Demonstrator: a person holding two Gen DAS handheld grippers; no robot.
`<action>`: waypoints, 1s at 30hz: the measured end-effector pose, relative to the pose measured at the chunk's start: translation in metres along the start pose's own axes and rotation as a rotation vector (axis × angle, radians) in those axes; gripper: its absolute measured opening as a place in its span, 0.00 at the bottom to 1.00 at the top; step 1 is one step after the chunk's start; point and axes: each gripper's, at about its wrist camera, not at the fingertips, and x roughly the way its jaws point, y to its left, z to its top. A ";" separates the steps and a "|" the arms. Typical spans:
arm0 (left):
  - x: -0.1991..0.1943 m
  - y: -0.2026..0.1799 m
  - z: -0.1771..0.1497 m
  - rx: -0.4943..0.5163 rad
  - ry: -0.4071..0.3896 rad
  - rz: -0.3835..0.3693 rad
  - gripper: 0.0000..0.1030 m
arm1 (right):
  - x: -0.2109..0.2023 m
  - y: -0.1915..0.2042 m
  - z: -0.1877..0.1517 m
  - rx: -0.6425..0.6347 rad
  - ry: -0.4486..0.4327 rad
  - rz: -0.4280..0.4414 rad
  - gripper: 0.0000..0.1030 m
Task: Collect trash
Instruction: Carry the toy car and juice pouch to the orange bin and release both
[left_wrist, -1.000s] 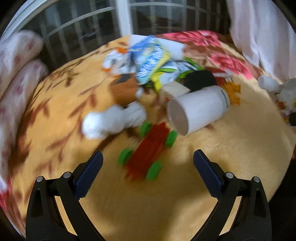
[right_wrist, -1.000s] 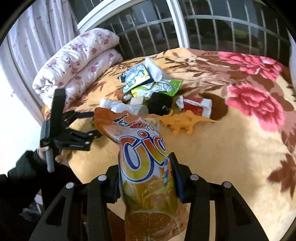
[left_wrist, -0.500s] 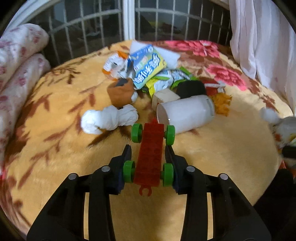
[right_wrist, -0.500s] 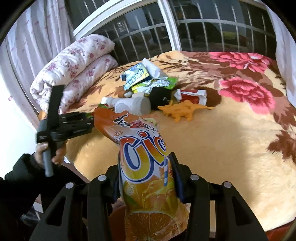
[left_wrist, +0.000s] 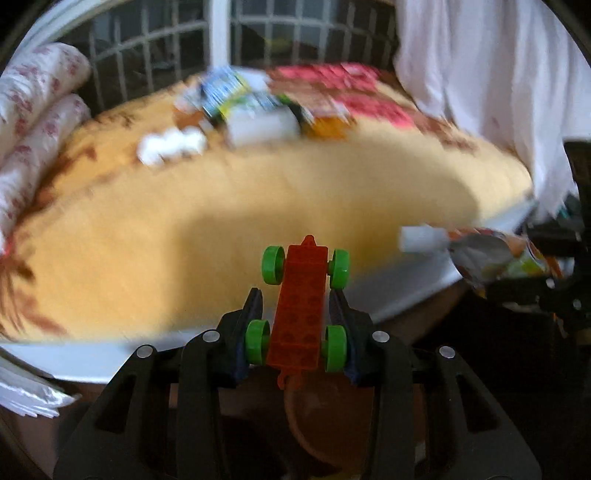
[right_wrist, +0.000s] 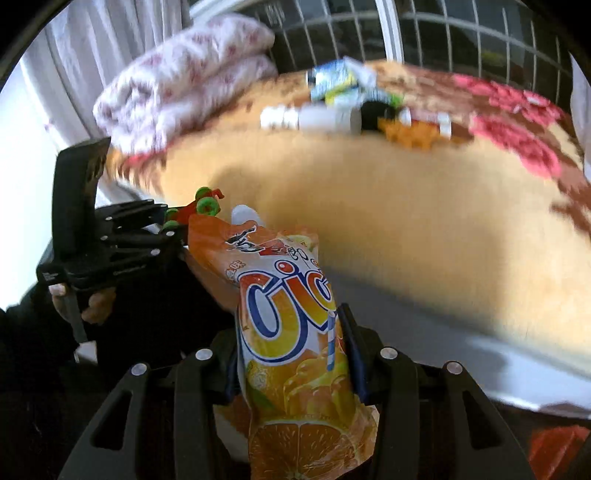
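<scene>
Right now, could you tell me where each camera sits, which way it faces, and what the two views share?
Left wrist: sits behind the left gripper, shut on the red toy car, facing the yellow blanket; the right gripper shows at the right edge.
Right wrist: sits behind the right gripper, shut on the orange juice pouch, facing the bed; the person's left hand shows.
Shared: blanket, car, pouch, blurred litter pile.

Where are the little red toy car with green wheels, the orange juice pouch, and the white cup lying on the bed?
red toy car (left_wrist: 297, 314), left wrist view, its studded red top.
orange juice pouch (right_wrist: 291, 332), right wrist view, the printed front.
white cup (right_wrist: 328, 118), right wrist view, its blurred side.
</scene>
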 end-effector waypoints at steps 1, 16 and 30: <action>0.009 -0.006 -0.010 0.007 0.039 -0.020 0.36 | 0.005 0.000 -0.008 0.005 0.031 -0.009 0.43; 0.161 -0.037 -0.080 0.028 0.602 -0.021 0.36 | 0.170 -0.004 -0.077 -0.021 0.574 -0.148 0.43; 0.181 -0.041 -0.075 0.074 0.670 0.033 0.63 | 0.173 -0.002 -0.086 -0.042 0.576 -0.168 0.78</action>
